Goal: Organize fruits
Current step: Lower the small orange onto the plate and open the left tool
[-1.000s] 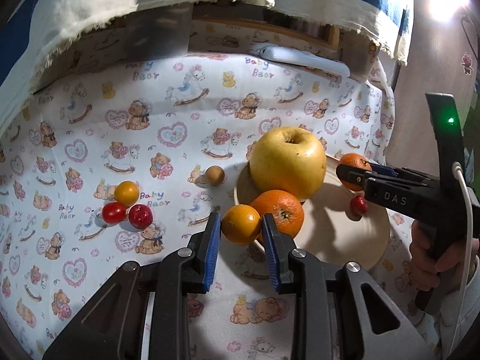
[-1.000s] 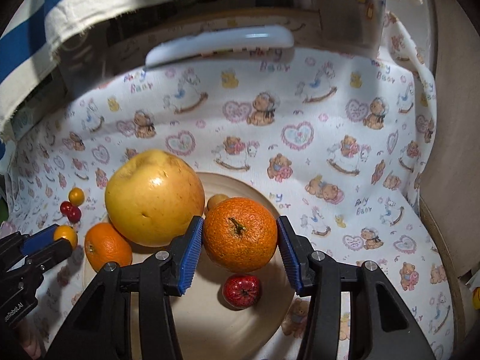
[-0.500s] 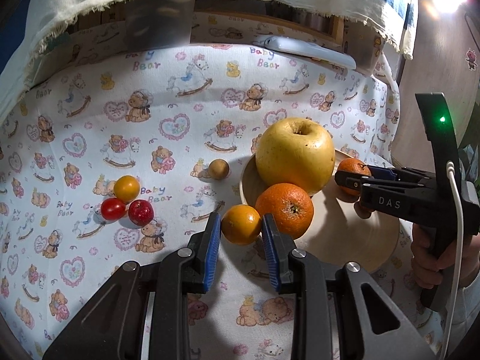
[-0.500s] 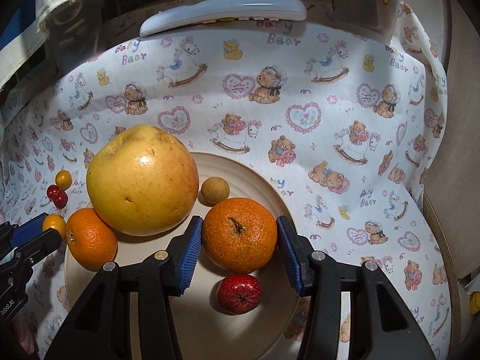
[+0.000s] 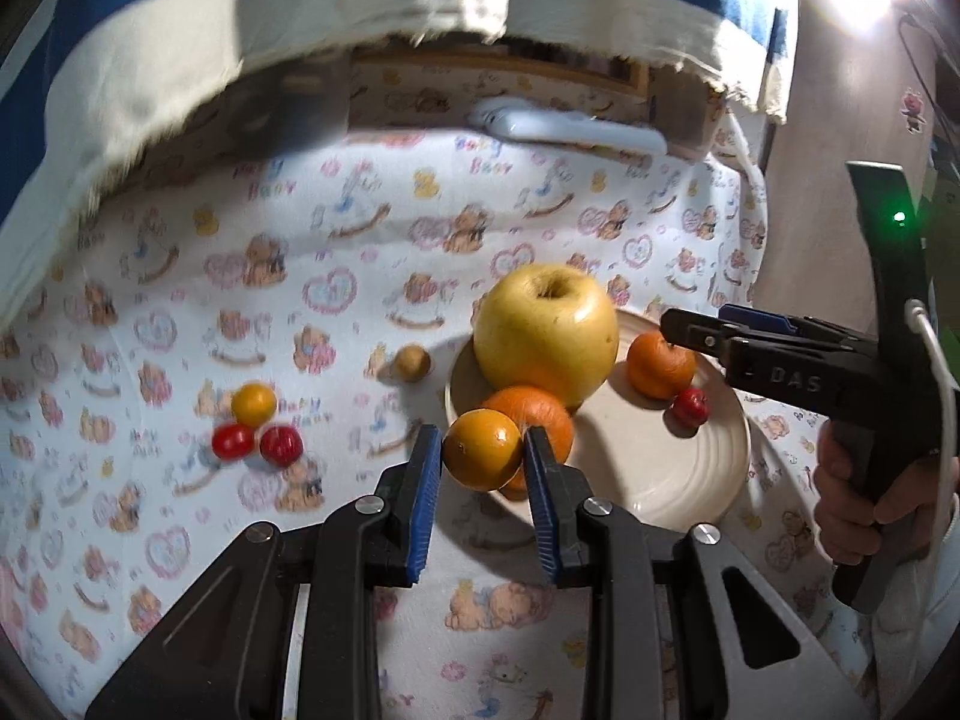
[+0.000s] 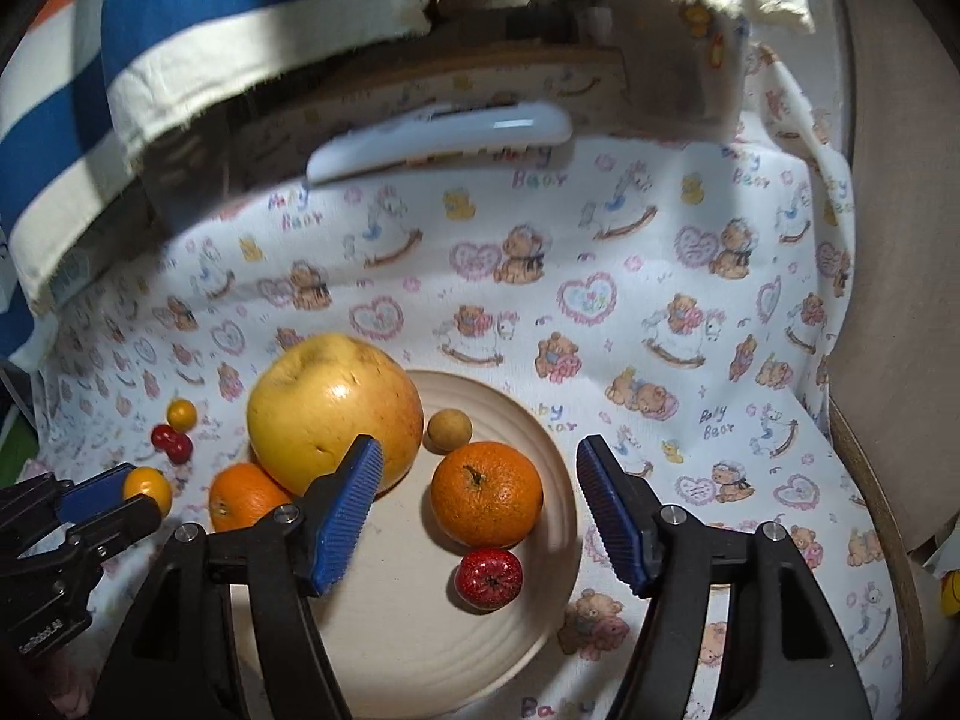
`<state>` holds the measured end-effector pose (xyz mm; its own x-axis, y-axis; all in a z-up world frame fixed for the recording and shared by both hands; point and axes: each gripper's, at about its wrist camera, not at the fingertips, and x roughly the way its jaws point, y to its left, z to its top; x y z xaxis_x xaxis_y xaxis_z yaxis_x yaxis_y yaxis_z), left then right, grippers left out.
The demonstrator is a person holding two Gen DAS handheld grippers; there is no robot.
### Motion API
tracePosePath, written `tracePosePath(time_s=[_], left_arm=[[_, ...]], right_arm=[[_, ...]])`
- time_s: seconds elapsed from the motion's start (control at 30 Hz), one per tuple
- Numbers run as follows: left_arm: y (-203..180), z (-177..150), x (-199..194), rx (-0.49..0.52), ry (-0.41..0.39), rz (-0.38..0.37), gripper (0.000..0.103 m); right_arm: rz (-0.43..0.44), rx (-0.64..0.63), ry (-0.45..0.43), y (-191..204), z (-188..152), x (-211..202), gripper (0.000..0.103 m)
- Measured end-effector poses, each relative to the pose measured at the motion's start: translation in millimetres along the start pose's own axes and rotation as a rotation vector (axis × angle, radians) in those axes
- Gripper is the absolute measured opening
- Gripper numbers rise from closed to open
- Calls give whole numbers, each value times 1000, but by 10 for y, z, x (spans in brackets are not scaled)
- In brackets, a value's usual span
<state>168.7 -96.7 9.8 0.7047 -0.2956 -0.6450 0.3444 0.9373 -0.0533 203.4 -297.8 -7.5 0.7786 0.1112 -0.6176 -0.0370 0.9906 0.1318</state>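
Right wrist view, hand-held gripper (image 6: 480,516) spread, plate (image 6: 420,648)

The plate (image 6: 558,480) is crowded at its far side by the apple (image 6: 335,411) and two oranges (image 6: 486,495). Its near half is bare apart from a red berry (image 6: 489,578).
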Motion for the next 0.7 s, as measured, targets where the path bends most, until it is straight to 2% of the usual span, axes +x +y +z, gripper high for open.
tracePosePath(time_s=[0.1,0.23,0.33,0.7], left_arm=[[31,177,63,22,4,11,27],[171,417,352,-33,109,-87,27],[207,473,554,-55,208,-110,27],[321,453,720,-131,256,-185,28]], right_arm=[[-8,2,-21,-11,16,-65,69],[-17,5,-38,-52,35,-122,69],[-27,15,-42,-104,41,-136,69],[-8,16,-46,-128,64,-196,69]])
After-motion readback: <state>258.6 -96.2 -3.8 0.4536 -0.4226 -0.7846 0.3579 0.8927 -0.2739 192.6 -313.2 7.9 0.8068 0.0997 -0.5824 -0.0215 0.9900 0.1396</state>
